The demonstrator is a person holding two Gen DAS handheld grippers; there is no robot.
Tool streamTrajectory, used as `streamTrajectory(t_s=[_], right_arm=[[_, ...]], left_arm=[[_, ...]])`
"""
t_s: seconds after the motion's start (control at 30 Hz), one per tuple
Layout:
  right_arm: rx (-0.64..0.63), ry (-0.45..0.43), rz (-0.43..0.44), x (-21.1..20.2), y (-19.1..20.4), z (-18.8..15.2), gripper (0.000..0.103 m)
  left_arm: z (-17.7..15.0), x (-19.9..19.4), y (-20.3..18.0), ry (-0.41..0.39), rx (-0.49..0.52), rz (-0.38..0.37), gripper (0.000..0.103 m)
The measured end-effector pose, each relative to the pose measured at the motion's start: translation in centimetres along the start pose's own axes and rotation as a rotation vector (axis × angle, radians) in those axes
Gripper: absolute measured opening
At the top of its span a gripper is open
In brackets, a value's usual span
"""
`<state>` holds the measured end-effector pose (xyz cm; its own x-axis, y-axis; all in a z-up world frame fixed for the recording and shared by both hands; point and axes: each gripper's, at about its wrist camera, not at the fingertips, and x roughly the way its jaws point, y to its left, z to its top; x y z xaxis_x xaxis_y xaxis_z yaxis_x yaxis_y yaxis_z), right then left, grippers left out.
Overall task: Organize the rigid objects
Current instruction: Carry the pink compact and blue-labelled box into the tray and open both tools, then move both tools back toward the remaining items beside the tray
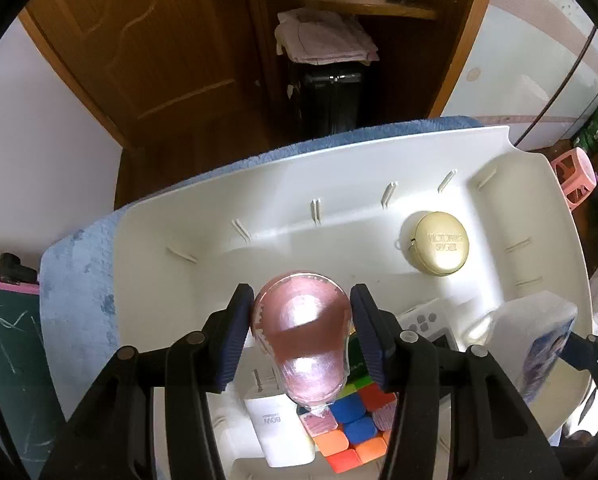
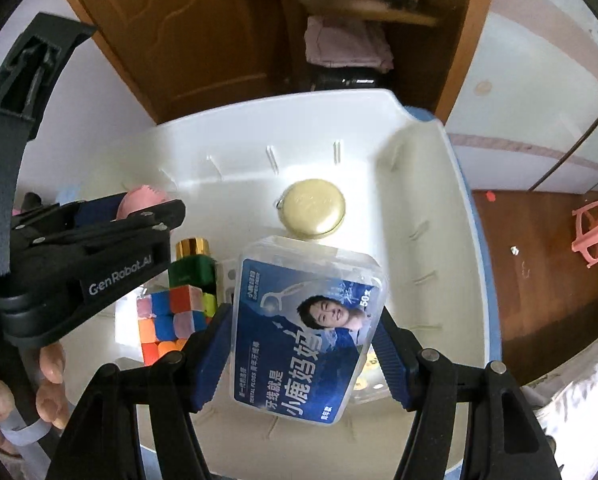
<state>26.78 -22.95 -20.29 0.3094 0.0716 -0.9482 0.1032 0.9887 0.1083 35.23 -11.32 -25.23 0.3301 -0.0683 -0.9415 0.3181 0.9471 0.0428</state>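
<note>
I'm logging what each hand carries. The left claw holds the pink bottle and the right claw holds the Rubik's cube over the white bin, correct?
Not quite. The right claw holds the dental floss box, as the right wrist view shows; the Rubik's cube lies in the white bin. The left claw does hold the pink bottle.

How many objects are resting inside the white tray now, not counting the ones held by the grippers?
At least 5: gold round case far right; puzzle cube, white charger, grey device partly hidden; gold-capped green bottle beside the cube. More may be hidden.
</note>
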Motion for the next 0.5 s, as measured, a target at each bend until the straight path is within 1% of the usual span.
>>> streamTrajectory(t_s=[0.03, 0.07, 0.1, 0.13, 0.17, 0.33, 0.5], right_arm=[[-0.001, -0.009, 0.007, 0.0, 0.0, 0.0, 0.068], [0.001, -0.019, 0.013, 0.0, 0.0, -0.1, 0.071], [0.004, -0.025, 0.017, 0.0, -0.1, -0.2, 0.075], [0.008, -0.032, 0.021, -0.2, -0.1, -0.2, 0.080], [0.013, -0.041, 0.025, -0.4, -0.2, -0.2, 0.080], [0.019, -0.058, 0.032, -1.4, -0.2, -1.0, 0.080], [0.011, -0.081, 0.039, -2.7, 0.0, -2.1, 0.080]], left_arm=[[0.0, 0.0, 0.1, 0.005, -0.004, -0.010, 0.055], [0.0, 0.0, 0.2, 0.009, -0.008, -0.020, 0.060], [0.1, 0.0, 0.4, 0.009, -0.013, -0.023, 0.067], [0.0, -0.2, 0.6, 0.002, -0.024, -0.024, 0.070], [-0.1, -0.4, 0.8, -0.004, -0.031, -0.028, 0.072], [0.0, -1.3, 1.3, -0.025, -0.063, -0.045, 0.072], [-0.5, -3.5, 1.8, -0.073, -0.091, -0.070, 0.072]])
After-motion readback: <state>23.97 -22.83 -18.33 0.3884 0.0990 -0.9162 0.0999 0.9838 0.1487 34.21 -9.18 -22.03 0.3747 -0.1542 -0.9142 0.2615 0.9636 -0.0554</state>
